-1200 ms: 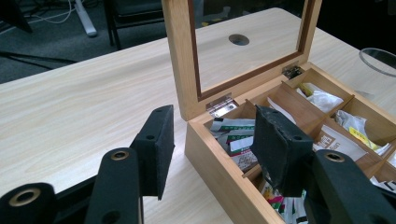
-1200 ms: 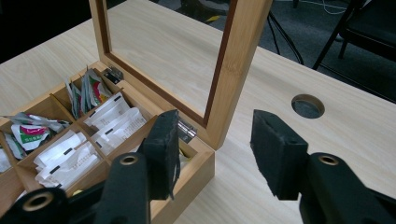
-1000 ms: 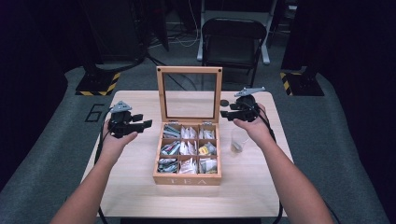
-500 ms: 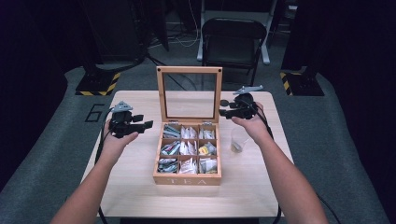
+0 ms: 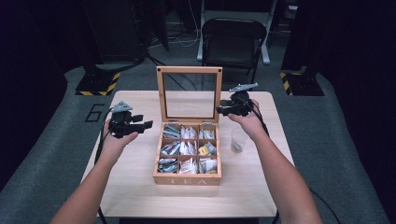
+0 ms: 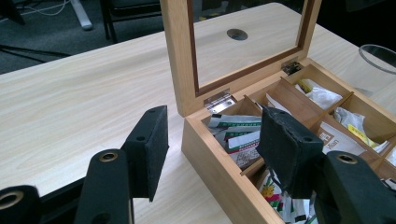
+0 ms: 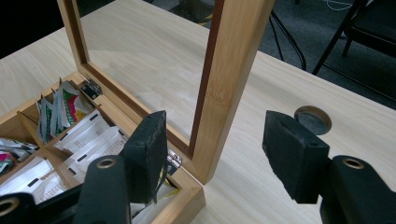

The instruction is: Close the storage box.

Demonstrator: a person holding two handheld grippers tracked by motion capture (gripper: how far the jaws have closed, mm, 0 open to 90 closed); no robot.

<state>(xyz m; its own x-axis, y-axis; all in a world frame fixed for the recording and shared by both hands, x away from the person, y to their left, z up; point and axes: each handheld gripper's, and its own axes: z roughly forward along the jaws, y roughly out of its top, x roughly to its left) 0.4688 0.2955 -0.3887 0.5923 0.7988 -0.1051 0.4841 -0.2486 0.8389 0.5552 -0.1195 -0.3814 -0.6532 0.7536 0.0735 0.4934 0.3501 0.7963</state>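
Note:
A wooden tea box [image 5: 187, 179] stands mid-table with its glass lid [image 5: 189, 70] upright, and several compartments hold tea bags [image 5: 187, 148]. My left gripper [image 5: 145, 124] hovers just left of the box. In the left gripper view its jaws [image 6: 215, 144] are open and have just been opening; they straddle the box's near corner [image 6: 205, 140] with nothing gripped. My right gripper [image 5: 220, 110] is at the lid's right edge. It is open [image 7: 215, 149], and the lid's side post [image 7: 229, 70] stands between the pads without touching them.
A clear cup [image 5: 239, 140] stands right of the box, under my right forearm. A round hole [image 7: 313, 119] pierces the tabletop behind the lid. A dark chair [image 5: 231, 35] sits beyond the table's far edge. Bare wood [image 5: 130, 186] lies left and front of the box.
My right gripper has shifted a little left, closer to the lid's right edge. The left hand has stayed put.

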